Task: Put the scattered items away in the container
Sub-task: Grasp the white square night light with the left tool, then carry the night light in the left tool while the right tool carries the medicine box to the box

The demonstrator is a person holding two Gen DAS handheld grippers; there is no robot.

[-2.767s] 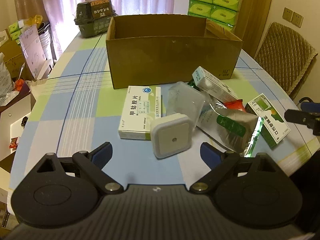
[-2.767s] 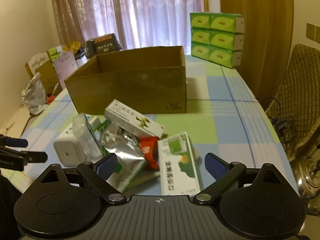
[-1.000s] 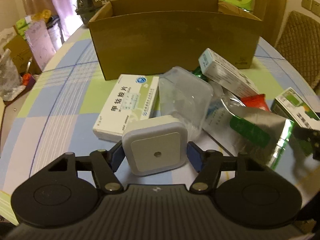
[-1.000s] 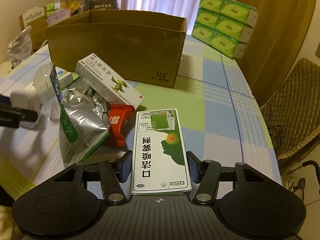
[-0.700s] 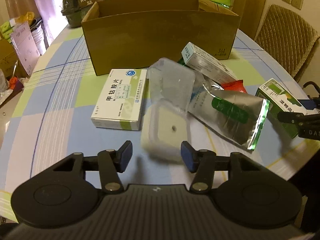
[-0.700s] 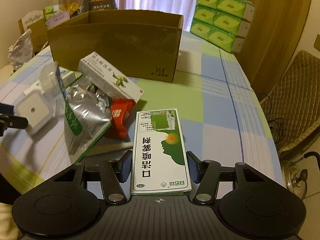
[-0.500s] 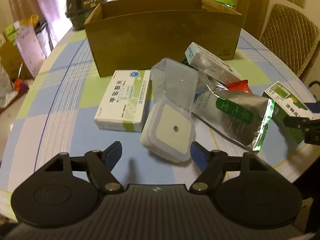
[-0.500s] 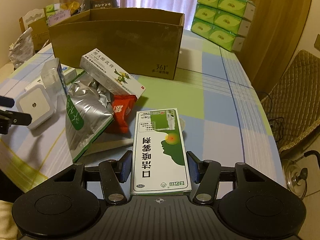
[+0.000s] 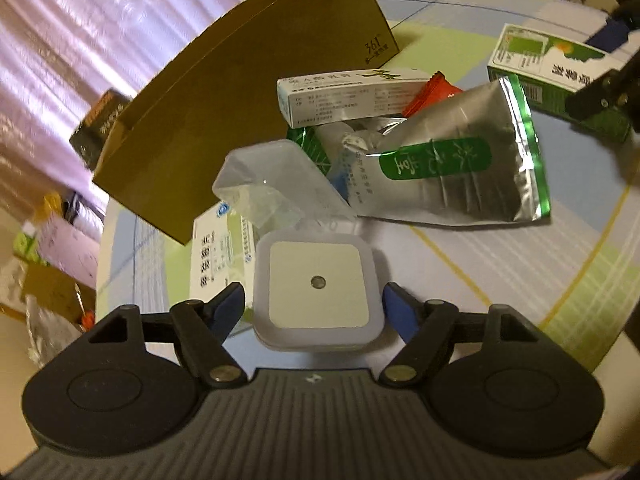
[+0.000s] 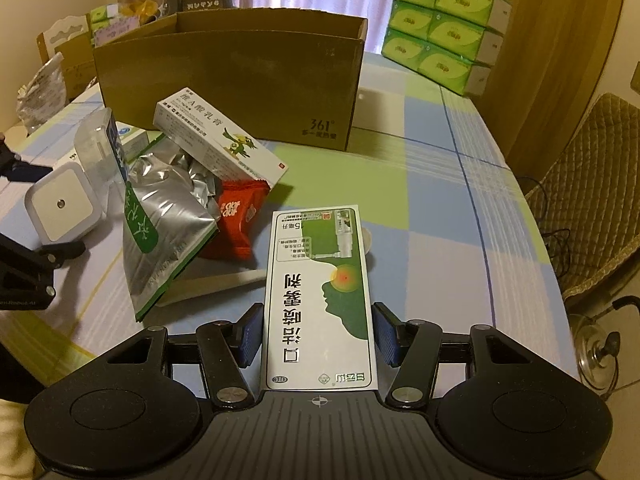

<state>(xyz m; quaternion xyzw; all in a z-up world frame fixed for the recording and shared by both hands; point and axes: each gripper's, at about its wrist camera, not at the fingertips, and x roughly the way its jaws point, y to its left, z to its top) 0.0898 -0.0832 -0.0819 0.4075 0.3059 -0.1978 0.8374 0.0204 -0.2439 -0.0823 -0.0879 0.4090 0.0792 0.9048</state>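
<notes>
Filling the cardboard box (image 10: 240, 80), upper centre of frame. Right tongs (image 10: 318, 334) clamp the green medicine carton (image 10: 320, 300), lower centre; left tongs (image 9: 314, 304) bracket the white night light (image 9: 318, 288), contact unclear. Lift both above the box rim; desk (image 10: 460, 208) at right is open.

In the left wrist view, the clear plastic lid (image 9: 276, 184) is covering the far edge of the white square night light (image 9: 318, 294) and part of the white medicine box (image 9: 218, 258) at 9 o'clock of it. The silver foil pouch (image 9: 452, 164) is hiding most of the red snack packet (image 9: 434, 90) at 1 o'clock. The cardboard box (image 9: 256, 92) is showing only its outer wall; its inside is staying out of sight. Curtains and clutter at 10 o'clock are blurring. In the right wrist view, the left gripper (image 10: 24, 264) is running off the 9 o'clock edge.
</notes>
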